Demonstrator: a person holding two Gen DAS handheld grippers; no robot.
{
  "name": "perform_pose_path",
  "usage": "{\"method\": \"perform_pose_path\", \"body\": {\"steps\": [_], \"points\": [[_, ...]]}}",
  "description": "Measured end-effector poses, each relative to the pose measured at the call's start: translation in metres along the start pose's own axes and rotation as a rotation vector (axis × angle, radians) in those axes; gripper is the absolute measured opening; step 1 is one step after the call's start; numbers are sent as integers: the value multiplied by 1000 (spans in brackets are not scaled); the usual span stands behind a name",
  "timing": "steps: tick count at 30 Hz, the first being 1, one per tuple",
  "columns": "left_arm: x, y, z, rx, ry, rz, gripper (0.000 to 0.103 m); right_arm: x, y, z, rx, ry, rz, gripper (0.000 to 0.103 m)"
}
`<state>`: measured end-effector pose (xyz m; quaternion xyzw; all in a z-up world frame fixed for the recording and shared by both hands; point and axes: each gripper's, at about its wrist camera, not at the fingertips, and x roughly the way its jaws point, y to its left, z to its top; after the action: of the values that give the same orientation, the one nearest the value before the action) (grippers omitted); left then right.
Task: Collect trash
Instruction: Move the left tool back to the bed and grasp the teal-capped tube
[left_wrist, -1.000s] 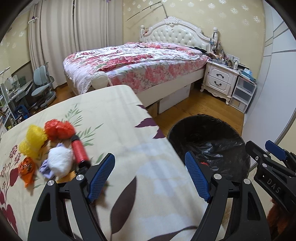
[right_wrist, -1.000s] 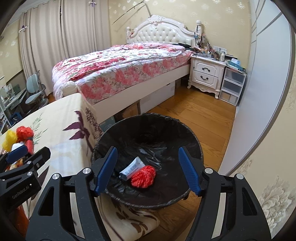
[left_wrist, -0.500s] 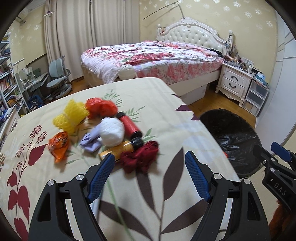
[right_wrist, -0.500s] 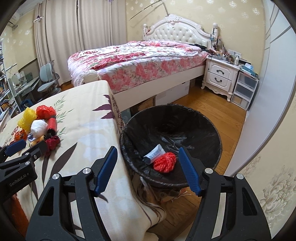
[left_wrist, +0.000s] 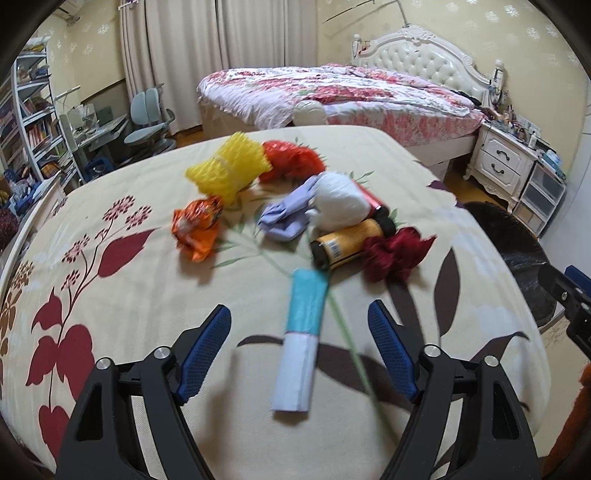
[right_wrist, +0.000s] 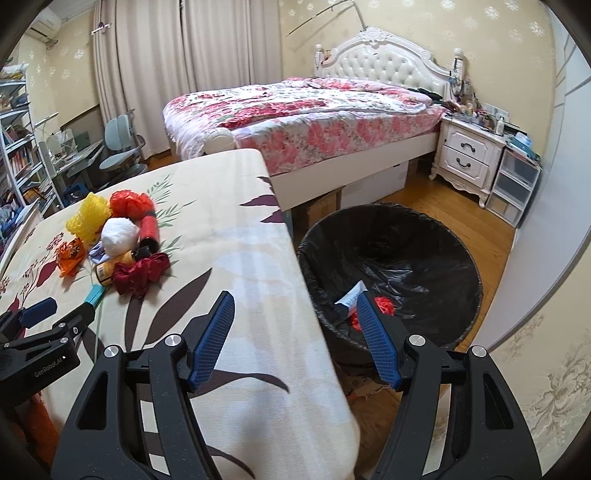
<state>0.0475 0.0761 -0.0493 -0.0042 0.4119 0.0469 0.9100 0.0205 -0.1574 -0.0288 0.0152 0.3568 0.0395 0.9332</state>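
Trash litters floral tablecloth (left_wrist: 155, 295) (bin (right_wrist: 436, 236) beside it) in bedroom.

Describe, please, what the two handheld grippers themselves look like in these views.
Both the left gripper and the right gripper share one build: matte black angular frames with triangular cut-outs and round silver bolts at the joints. Their fingers carry blue pads with a fine mesh texture. In the right wrist view, the left gripper's body bears white "GenRobot.AI" lettering. No cables or sleeves show.
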Motion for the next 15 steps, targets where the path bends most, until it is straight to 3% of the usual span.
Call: {"method": "perform_pose_path", "body": {"steps": [7,9,10,15], "points": [[7,10,-9,20,50,-7,49,4,17,-2,-21,14,36,67],[6,9,-10,41,39,-12,37,4,23,-3,-27,17,46,67],[5,9,-11,47,33,4,23,4,25,-3,-31,18,51,67],[2,21,-13,18,16,-16,18,6,44,-1,-56,27,91,67]]}}
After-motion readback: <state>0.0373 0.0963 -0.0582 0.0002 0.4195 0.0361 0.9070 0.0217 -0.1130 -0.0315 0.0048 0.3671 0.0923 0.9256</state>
